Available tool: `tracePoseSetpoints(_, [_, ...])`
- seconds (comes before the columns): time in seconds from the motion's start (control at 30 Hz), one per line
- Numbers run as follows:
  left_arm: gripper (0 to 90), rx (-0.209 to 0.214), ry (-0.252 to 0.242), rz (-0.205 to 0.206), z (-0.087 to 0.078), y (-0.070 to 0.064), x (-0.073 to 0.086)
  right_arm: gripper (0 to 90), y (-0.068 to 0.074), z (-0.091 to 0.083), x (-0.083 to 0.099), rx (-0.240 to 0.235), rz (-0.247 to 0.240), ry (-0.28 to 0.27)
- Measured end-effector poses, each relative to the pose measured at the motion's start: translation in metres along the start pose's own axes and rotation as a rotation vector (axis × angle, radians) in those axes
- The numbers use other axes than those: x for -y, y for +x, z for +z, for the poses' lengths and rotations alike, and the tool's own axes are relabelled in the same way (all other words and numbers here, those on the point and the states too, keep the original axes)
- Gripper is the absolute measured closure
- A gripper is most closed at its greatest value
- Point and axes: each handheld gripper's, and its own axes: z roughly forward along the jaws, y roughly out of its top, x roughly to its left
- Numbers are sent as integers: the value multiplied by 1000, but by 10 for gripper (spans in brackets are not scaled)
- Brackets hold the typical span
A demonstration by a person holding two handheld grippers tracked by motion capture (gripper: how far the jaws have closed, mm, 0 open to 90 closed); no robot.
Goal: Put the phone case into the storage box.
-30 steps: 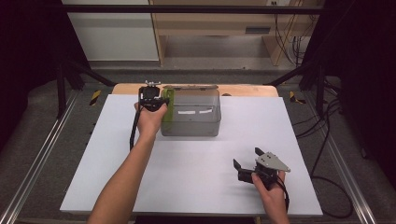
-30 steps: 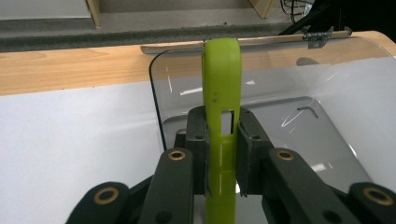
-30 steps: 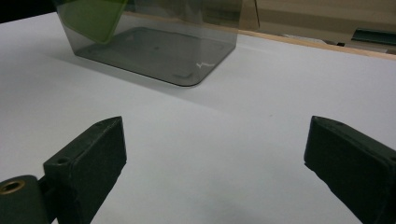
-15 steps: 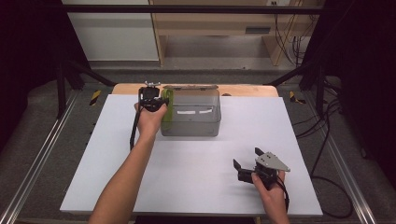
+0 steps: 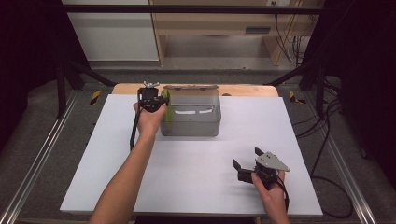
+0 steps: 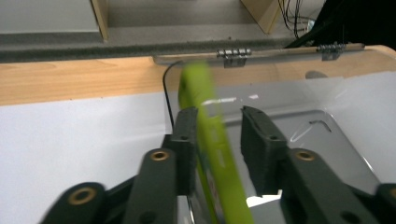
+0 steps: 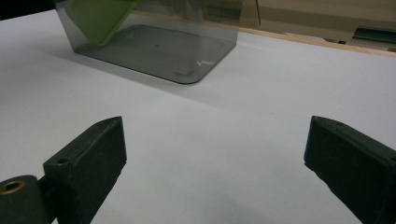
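Left gripper [image 5: 161,101] at left wall of clear plastic box [image 5: 191,126], far side of white tabletop [image 5: 187,177]. Green flat lid-like piece [image 6: 212,154] stands on edge between its fingers [image 6: 184,140], one finger touching it, gap to the other; firm grip unclear. Piece's long axis runs away from gripper toward tabletop's far edge, tilted along box's left wall. Right gripper [image 5: 247,161] near front right, fingers wide apart, holding nothing.

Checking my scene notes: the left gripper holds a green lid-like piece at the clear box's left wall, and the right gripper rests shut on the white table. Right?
Not quite: the right gripper is open, its jaws wide apart over bare table, as the right gripper view shows. The rest stands.
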Motion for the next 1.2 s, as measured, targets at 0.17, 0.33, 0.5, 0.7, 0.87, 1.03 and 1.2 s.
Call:
tracePoseSetpoints(0.17, [618, 0, -52, 7, -5, 1, -1, 60, 0, 0, 0, 1, -1, 0])
tracePoseSetpoints(0.33, [576, 2, -98, 35, -11, 1, -4, 60, 0, 0, 0, 1, 1, -1])
tracePoseSetpoints(0.5, [528, 14, -128, 34, -17, 1, -5, 60, 1, 0, 0, -2, -4, -4])
tracePoseSetpoints(0.7, [441, 18, -159, 45, -22, 2, -4, 59, 1, -1, -1, 0, 3, -5])
tracePoseSetpoints(0.87, [382, 30, -174, 46, -25, 4, -3, 59, 1, -1, -1, 0, 1, -7])
tracePoseSetpoints(1.03, [309, 37, -186, 56, -28, 5, -2, 59, 1, -2, -1, 1, -5, -11])
tracePoseSetpoints(1.2, [220, 51, -186, 56, -29, 6, -1, 58, 1, -2, -1, 1, -3, -10])
